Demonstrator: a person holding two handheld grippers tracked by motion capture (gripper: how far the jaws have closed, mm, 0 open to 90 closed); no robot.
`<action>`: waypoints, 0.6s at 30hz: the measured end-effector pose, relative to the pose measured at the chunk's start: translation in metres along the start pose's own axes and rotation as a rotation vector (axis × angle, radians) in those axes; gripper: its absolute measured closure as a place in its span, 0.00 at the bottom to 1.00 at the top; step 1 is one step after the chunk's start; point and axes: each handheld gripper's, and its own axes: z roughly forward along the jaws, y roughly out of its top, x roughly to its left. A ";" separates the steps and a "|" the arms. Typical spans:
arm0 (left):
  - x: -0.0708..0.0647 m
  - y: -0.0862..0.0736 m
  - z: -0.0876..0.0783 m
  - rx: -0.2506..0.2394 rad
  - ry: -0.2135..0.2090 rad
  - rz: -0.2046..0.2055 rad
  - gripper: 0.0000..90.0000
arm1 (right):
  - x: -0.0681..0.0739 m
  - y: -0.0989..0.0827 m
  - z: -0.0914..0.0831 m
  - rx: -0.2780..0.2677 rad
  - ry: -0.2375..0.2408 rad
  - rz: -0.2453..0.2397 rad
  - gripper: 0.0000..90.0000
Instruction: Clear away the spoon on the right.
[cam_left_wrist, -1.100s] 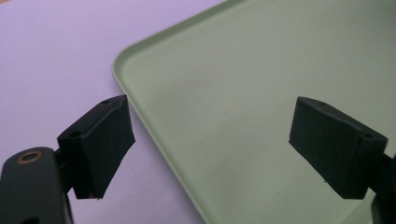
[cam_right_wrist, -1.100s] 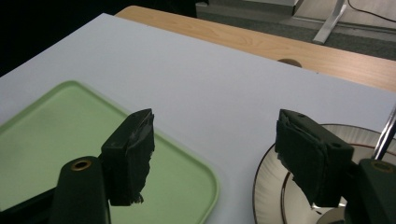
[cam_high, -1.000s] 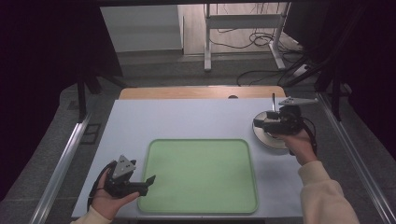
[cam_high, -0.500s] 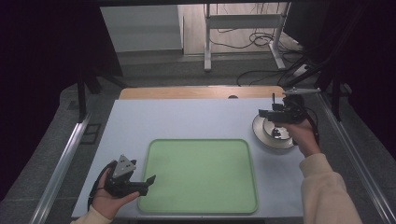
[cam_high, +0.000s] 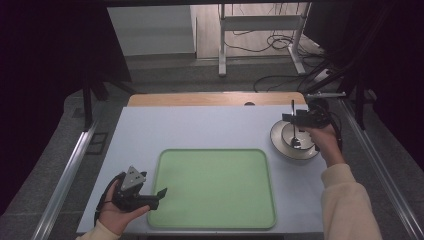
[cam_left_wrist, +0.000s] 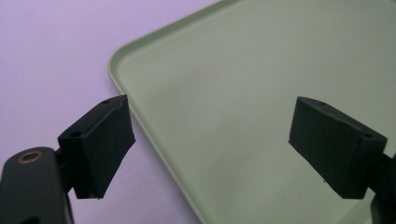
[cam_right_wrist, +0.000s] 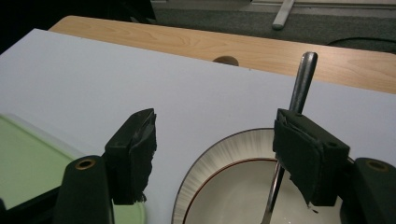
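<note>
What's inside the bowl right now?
A metal utensil stands in the bowl, handle leaning over the far rim. Its working end is hidden behind the right gripper, whose jaws stand open.

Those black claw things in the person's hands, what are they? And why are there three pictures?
They are hand-held grabbers, each with two black fingers that pinch. One picture comes from a camera up high, looking down at the table. The other two come from small cameras riding on each grabber, looking along its fingers.

On the table lie a green tray, with nothing on it, and a white bowl with a metal utensil standing in it.

The left gripper rests at the tray's corner, fingers wide apart, holding nothing. The right gripper is over the bowl, open too. One finger is right by the utensil's handle, but it is not pinched.
</note>
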 end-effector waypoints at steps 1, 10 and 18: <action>0.000 0.000 0.000 0.001 0.001 0.000 0.15 | -0.001 0.000 0.002 0.004 -0.007 0.001 0.34; 0.001 0.000 -0.001 -0.003 -0.006 -0.003 0.15 | -0.016 -0.001 0.017 0.024 -0.046 0.027 0.34; 0.001 0.000 -0.001 -0.006 -0.006 -0.006 0.15 | -0.028 0.003 0.026 0.026 -0.070 0.037 0.39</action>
